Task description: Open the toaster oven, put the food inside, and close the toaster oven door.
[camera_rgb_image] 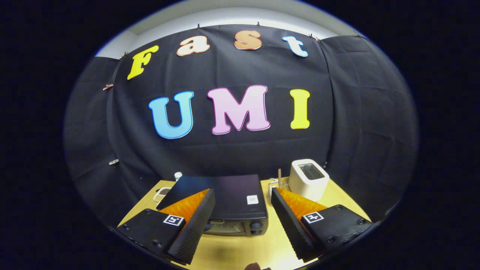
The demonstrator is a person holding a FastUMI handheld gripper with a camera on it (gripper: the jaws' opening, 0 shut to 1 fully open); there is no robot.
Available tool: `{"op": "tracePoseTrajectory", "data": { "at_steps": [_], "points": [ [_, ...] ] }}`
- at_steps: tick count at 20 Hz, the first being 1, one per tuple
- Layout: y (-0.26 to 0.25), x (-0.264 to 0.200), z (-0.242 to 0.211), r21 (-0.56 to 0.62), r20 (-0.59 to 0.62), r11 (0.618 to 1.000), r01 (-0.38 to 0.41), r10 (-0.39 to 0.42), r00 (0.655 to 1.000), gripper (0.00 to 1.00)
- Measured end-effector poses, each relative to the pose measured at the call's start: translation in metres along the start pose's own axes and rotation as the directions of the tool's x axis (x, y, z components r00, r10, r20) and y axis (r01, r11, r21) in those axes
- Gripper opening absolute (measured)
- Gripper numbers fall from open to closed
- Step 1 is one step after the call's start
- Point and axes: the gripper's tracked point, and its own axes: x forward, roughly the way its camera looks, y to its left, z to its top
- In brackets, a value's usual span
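Gripper view: gripper [243,198] fingers spread apart, holding nothing, high above the closed toaster oven [234,204] just ahead; risk judged: descending steeply, fingers strike its top instead of reaching the door.

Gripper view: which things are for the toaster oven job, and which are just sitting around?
For the job: toaster oven, door shut; open gripper above it.

Just sitting around: white toaster, small dish, white-capped bottle, yellow table.
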Motion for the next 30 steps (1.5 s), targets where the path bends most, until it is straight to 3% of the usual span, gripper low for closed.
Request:
{"op": "tracePoseTrajectory", "data": {
  "at_steps": [4, 14, 22, 30],
  "points": [
    [-0.044, -0.010, 0.049, -0.006, 0.101, 1.000, 0.027, -0.026, 0.995, 0.98],
    [-0.137, -0.034, 0.115, -0.035, 0.229, 0.996, 0.085, -0.075, 0.970, 0.98],
    [-0.176, -0.038, 0.121, 0.036, 0.214, 0.994, 0.103, -0.108, 0.971, 0.98],
    [-0.170, -0.038, 0.131, 0.026, 0.215, 0.995, 0.095, -0.098, 0.972, 0.98]
  ]
}}
